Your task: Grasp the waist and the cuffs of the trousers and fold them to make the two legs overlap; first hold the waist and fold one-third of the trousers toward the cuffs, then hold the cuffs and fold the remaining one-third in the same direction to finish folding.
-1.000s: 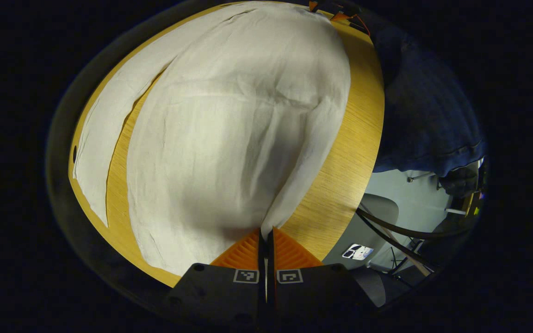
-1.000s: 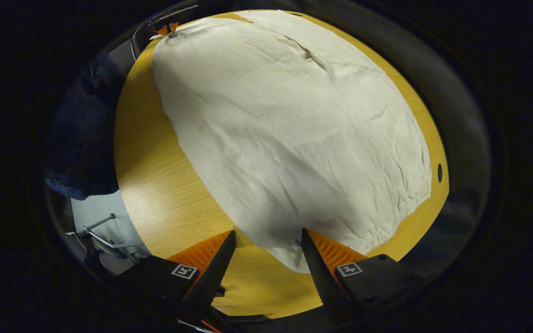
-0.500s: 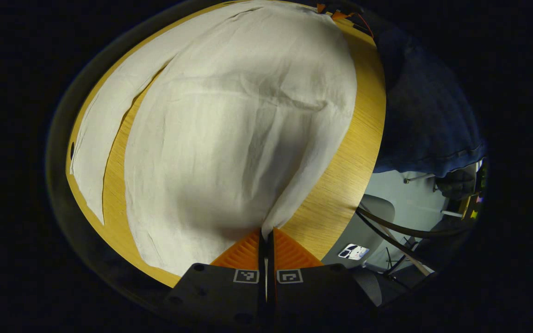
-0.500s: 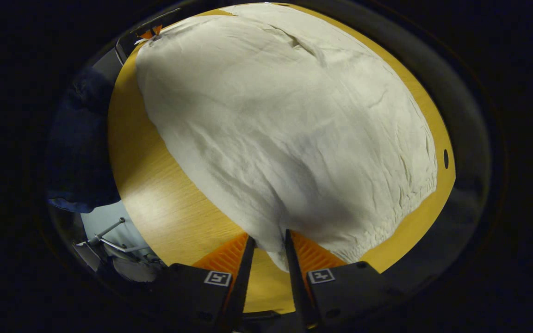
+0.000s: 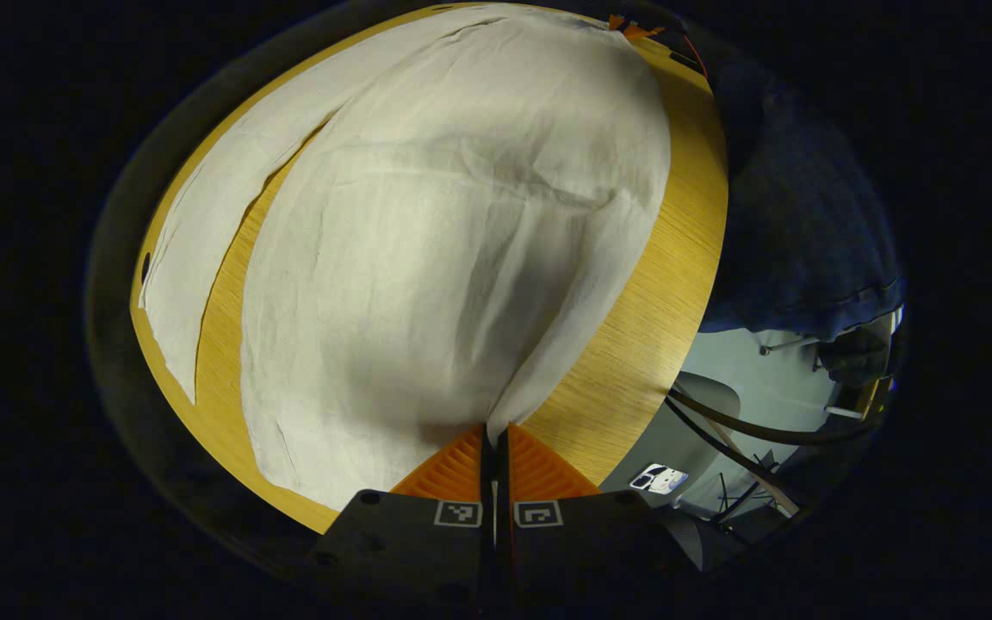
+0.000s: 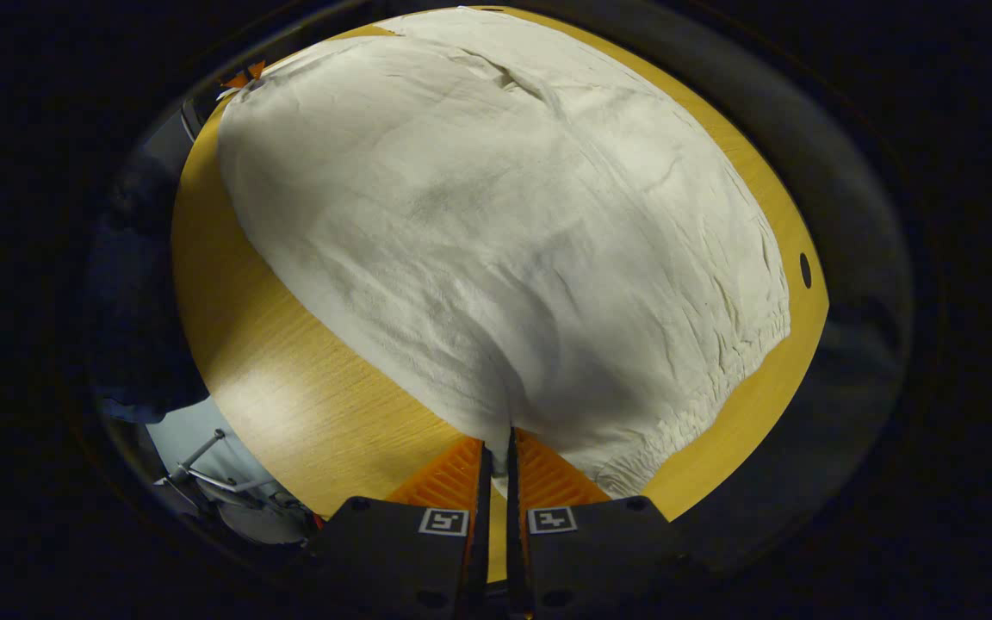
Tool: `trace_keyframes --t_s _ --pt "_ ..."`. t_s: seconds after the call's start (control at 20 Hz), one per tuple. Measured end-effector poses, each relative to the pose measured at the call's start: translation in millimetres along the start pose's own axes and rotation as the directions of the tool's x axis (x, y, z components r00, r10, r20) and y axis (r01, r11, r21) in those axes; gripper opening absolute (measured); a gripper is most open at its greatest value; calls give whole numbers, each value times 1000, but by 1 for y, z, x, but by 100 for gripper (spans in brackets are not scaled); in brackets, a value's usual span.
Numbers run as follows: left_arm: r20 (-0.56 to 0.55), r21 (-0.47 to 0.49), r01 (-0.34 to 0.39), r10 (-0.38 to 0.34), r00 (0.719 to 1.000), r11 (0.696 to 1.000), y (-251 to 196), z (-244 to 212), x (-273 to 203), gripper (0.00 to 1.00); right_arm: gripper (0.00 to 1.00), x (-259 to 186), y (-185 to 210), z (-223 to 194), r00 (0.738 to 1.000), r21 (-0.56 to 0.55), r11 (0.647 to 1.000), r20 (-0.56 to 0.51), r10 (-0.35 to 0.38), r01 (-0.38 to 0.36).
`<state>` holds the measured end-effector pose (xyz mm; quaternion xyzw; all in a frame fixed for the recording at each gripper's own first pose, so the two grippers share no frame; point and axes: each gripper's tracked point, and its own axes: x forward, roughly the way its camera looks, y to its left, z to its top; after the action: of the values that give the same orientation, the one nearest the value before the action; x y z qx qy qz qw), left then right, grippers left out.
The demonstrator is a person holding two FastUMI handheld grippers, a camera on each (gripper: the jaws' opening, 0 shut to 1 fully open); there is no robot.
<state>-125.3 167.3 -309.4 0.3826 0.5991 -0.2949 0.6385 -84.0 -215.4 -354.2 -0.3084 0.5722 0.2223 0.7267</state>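
Cream trousers lie spread flat on a wooden table. My left gripper is shut on the near corner of one leg's cuff, and the cloth rises in a small fold into the fingers. The other leg lies apart to the left, with bare wood between. In the right gripper view the trousers end in a gathered elastic waist at the right. My right gripper is shut on the near corner of that waist. Each gripper appears small at the far end of the other's view.
A person in dark blue clothing stands along the table's long side, also seen in the right gripper view. A small round hole sits near the table's edge. Beyond the edge are a grey floor and chair legs.
My right gripper moved in and its fingers went from wide open to shut on the waist corner. My left gripper stayed shut on the cuff and barely shifted.
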Motion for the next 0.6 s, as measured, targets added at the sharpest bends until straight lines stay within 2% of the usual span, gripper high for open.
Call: trace_keyframes --t_s 0.15,0.25,0.3,0.4,0.6 --pt "51 -119 -29 35 998 992 1 8 -5 0 7 -7 -7 8 995 106 993 82 -62 53" --pt "91 -223 -42 64 994 974 7 15 -9 0 7 -15 -12 11 989 181 980 107 -102 82" --pt "110 -277 -66 100 989 959 15 22 -13 0 7 -20 -15 14 985 218 971 122 -123 95" --pt "160 -400 -120 198 967 909 38 42 -27 0 7 -32 -22 24 974 317 943 157 -161 104" --pt "272 -610 -132 364 891 781 82 105 -66 0 7 -64 -51 51 938 531 842 237 -254 94"
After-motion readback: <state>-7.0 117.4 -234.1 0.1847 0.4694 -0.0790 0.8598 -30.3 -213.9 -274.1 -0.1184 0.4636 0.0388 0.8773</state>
